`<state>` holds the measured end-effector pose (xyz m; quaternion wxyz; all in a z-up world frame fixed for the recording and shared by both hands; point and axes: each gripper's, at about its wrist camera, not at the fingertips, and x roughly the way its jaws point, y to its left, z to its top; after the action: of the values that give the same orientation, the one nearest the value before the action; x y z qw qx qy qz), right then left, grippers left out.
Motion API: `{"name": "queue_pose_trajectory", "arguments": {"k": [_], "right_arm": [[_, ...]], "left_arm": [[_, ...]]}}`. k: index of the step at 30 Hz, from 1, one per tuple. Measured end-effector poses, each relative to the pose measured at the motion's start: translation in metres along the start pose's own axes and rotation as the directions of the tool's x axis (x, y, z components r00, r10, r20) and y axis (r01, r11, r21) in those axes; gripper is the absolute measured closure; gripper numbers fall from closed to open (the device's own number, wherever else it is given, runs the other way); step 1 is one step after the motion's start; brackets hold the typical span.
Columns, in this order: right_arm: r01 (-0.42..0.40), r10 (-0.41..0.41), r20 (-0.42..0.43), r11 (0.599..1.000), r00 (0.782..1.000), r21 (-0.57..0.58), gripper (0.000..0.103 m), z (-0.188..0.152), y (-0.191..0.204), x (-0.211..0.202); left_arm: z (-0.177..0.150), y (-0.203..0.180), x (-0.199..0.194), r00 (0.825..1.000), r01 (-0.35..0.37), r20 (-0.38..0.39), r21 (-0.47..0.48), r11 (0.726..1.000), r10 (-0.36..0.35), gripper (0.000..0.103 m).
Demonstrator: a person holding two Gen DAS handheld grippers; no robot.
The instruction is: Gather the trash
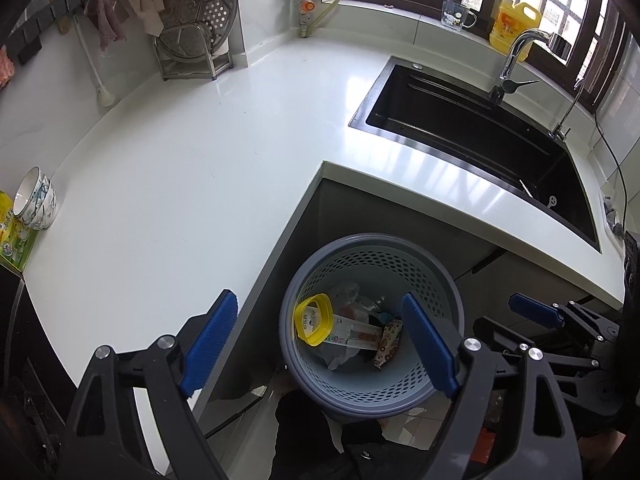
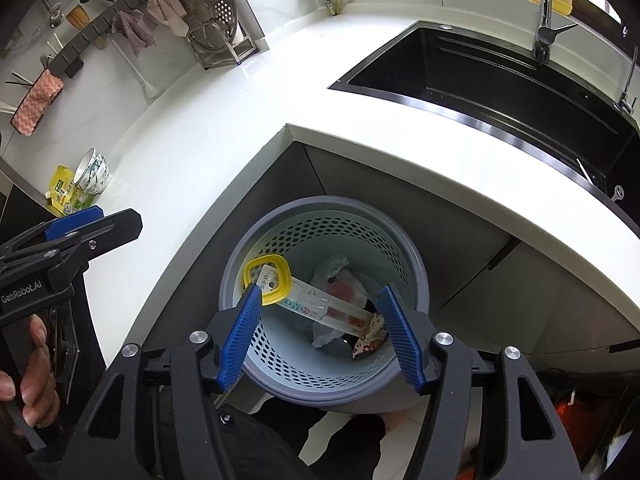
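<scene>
A grey perforated trash basket [image 1: 420,272] [image 2: 312,236] stands on the floor in the corner under the white L-shaped counter. Inside lie a yellow ring-shaped lid [image 1: 314,318] [image 2: 267,278], a long white packet [image 1: 352,336] [image 2: 320,308], a small patterned wrapper [image 1: 387,346] [image 2: 370,340] and crumpled clear plastic [image 2: 334,266]. My left gripper [image 1: 320,344] is open and empty, above the basket's left rim. My right gripper [image 2: 320,332] is open and empty, directly above the basket; it also shows in the left wrist view [image 1: 536,312].
White counter [image 1: 180,160] [image 2: 200,128] with stacked bowls [image 1: 36,200] [image 2: 94,172] and a yellow-green pouch [image 2: 66,196] at its left end. Black sink [image 1: 480,128] [image 2: 500,80] with a faucet [image 1: 520,52] at right. A steamer rack [image 1: 196,20] and hanging cloths stand at the back wall.
</scene>
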<state>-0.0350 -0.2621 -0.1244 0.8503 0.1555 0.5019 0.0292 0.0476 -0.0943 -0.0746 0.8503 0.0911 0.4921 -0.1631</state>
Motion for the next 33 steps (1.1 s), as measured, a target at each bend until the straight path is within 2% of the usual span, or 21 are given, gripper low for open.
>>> {"name": "queue_pose_trajectory", "arguments": {"k": [15,33], "right_arm": [[0.025,-0.024,0.021,1.0,0.999,-0.012,0.038,0.014,-0.002,-0.016],[0.039,-0.039,-0.001,0.999,0.999,-0.015,0.037,0.014,-0.001,-0.009]], "left_arm": [[0.007,0.0,-0.011,1.0,-0.016,0.026,0.003,1.0,0.016,0.014],[0.012,0.001,-0.011,0.999,-0.039,0.029,-0.004,0.999,0.039,0.007]]}}
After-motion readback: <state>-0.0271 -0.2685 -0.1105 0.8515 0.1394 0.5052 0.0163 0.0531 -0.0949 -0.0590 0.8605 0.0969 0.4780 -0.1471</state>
